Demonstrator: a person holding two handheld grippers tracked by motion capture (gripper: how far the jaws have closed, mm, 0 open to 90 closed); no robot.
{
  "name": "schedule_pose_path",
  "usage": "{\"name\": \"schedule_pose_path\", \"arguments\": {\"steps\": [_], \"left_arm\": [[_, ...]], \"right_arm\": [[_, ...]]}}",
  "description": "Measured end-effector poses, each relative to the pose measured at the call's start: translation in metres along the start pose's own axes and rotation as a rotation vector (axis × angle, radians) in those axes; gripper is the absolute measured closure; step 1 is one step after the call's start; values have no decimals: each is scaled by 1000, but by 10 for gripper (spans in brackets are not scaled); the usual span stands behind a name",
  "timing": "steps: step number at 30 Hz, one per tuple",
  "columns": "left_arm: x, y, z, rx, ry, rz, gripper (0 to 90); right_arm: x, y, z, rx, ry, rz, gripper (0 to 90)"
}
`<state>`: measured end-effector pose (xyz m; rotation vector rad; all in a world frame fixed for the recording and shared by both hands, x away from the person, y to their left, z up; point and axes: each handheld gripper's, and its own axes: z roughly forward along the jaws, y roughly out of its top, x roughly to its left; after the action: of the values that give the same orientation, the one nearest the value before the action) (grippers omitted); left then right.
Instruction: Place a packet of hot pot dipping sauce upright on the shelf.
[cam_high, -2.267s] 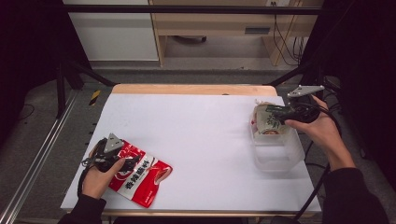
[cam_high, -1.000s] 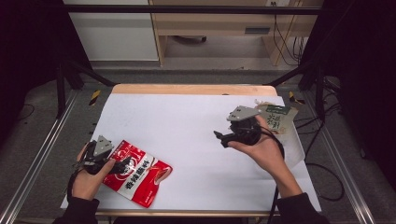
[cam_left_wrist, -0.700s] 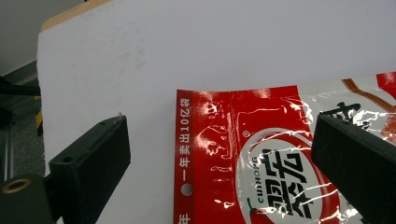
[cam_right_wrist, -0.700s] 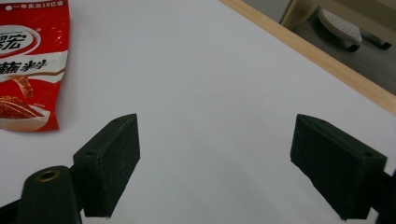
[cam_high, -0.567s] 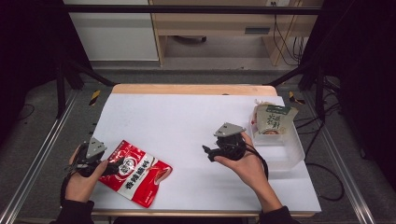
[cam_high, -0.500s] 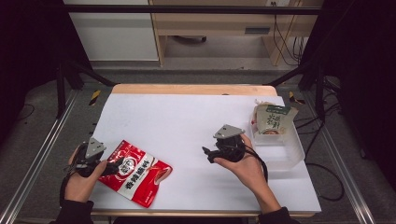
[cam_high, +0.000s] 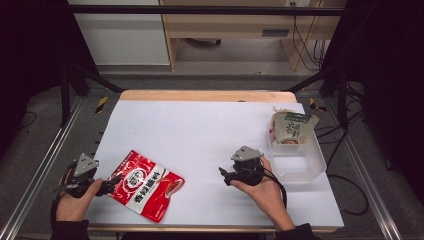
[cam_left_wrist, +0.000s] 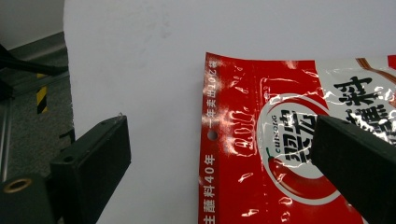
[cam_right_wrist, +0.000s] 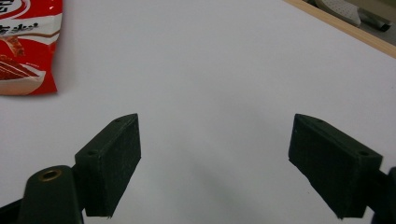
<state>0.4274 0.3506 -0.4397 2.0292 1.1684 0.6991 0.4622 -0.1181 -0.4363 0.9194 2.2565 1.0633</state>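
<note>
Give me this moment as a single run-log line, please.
left gripper: open at red packet | right gripper: open, empty | green packet: in clear tub

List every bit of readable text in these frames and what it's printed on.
"CUIHONG", in small letters on the round logo of the red packet.
"40", within a vertical line of Chinese characters along the red packet's edge, by the punched hole.
"10", in the smaller vertical line above that hole.
Large Chinese characters on the red packet: visible, not transcribed here.
Green-and-white packet in the clear plastic bin: print too small and blurred to read.
</note>
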Motion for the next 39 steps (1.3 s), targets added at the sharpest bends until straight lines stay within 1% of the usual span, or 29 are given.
{"name": "schedule_pose_path", "arguments": {"steps": [3,6,7,8,9,10,11,12,13,14,18,19,22,24,27,29,35,37,39], "left_arm": [[4,-5,-1,11,-4,-14,51],[9,-10,-7,-11,-8,-46,52],[11,-11,-8,-12,-11,-51,51],[13,-14,-8,-15,-14,-66,52],[15,-16,-9,-8,-15,-70,52],[17,-19,-9,1,-15,-84,53],[19,-21,-9,0,-22,-95,55],[21,-24,-10,0,-37,-116,55],[22,-26,-10,3,-43,-124,56],[22,-29,-10,17,-51,-119,60],[18,-32,-9,47,-84,-103,82],[17,-32,-8,54,-92,-98,84],[14,-32,-5,75,-108,-89,128],[12,-33,-1,99,-123,-78,132],[11,-35,2,131,-115,-70,150],[11,-35,3,131,-120,-77,189],[11,-37,4,151,-142,-88,256],[10,-37,4,150,-157,-95,289],[9,-37,4,153,-162,-92,306]], "right_arm": [[1,-3,0,-2,-14,7,173],[1,-4,2,0,-15,7,174],[2,-5,3,5,-18,5,173],[2,-5,4,11,-18,-1,173],[3,-6,6,16,-20,-1,173],[4,-6,7,19,-17,-1,174],[5,-5,7,22,-14,-9,174],[6,-5,8,23,-15,-13,174],[7,-5,8,25,-16,-22,174],[7,-5,8,28,-15,-28,174],[9,-6,10,42,-18,-43,175],[9,-7,10,44,-16,-44,175],[10,-7,11,51,-14,-51,175],[10,-8,11,54,-12,-53,175],[9,-9,12,58,-15,-51,175],[9,-9,13,63,-14,-51,176],[11,-8,15,66,-10,-60,177],[11,-9,15,69,-11,-58,177],[11,-9,15,71,-11,-58,177]]}}
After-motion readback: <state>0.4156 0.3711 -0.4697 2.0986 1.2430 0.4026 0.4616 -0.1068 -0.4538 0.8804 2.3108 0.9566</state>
